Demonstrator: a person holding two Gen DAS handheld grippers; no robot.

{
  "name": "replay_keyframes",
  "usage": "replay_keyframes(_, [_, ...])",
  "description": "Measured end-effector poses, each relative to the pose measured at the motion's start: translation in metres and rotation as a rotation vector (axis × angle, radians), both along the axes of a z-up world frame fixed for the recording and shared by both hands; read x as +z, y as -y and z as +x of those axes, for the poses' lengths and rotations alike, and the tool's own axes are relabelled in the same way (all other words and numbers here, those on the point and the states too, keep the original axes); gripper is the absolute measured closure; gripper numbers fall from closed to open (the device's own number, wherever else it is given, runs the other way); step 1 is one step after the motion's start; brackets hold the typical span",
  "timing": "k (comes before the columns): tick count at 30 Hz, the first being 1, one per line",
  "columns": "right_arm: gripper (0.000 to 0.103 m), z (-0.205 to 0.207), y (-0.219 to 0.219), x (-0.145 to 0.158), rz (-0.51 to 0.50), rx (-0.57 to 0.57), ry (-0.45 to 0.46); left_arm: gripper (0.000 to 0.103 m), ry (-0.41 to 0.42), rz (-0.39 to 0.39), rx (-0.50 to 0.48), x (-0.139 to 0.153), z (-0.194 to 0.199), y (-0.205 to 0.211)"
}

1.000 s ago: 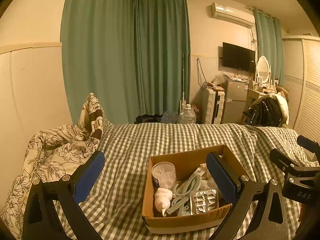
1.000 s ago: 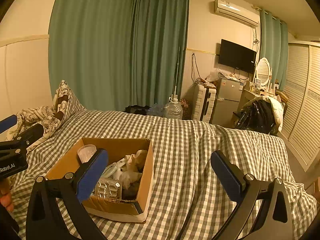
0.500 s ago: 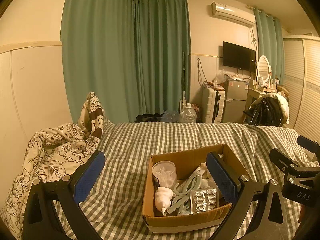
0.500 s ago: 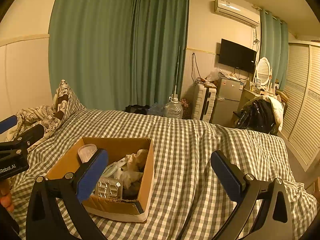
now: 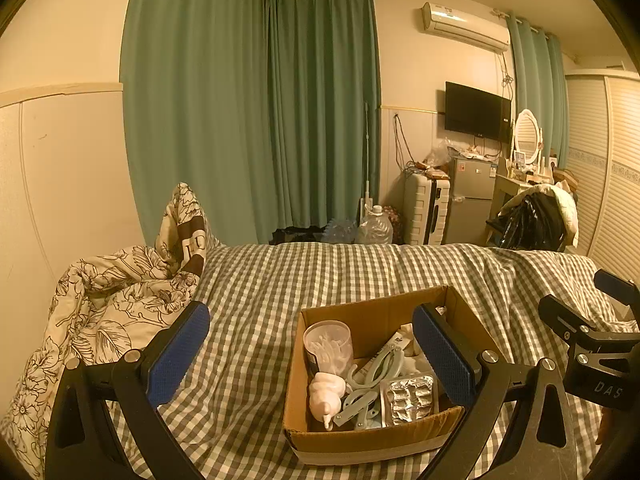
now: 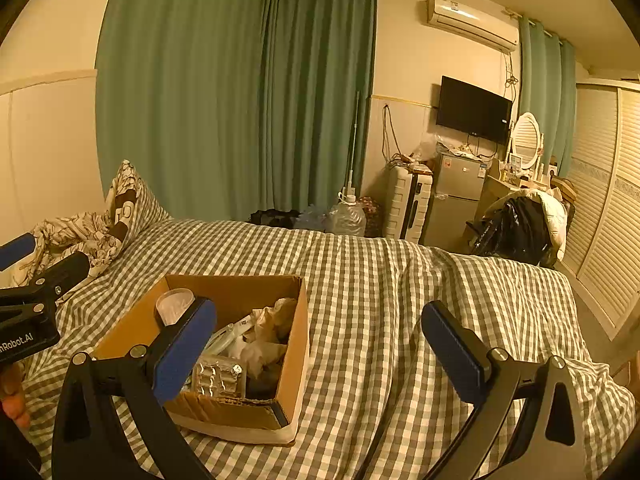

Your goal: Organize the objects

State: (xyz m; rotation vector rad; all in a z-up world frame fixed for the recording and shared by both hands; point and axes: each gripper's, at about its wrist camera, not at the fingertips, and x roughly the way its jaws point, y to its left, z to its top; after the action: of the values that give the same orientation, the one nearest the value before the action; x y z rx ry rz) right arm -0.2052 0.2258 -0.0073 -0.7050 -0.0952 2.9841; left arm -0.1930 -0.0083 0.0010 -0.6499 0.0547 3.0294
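An open cardboard box sits on the checked bedspread; it also shows in the right wrist view. It holds a clear tub of cotton swabs, a white squeeze bottle, pale green clips, a foil blister pack and crumpled paper. My left gripper is open and empty, above the box's near left side. My right gripper is open and empty, to the right of the box.
A flowered quilt is bunched at the bed's left by the wall. Beyond the bed stand green curtains, a water jug, a suitcase, a small fridge and a chair with clothes.
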Motion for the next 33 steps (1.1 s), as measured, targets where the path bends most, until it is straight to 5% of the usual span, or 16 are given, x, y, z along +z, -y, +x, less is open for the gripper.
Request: replay_keyframes(33, [0.000, -0.0001, 0.0045, -0.0008, 0.004, 0.008, 0.009, 0.000, 0.005, 0.012, 0.003, 0.0012, 0.0015, 0.0022])
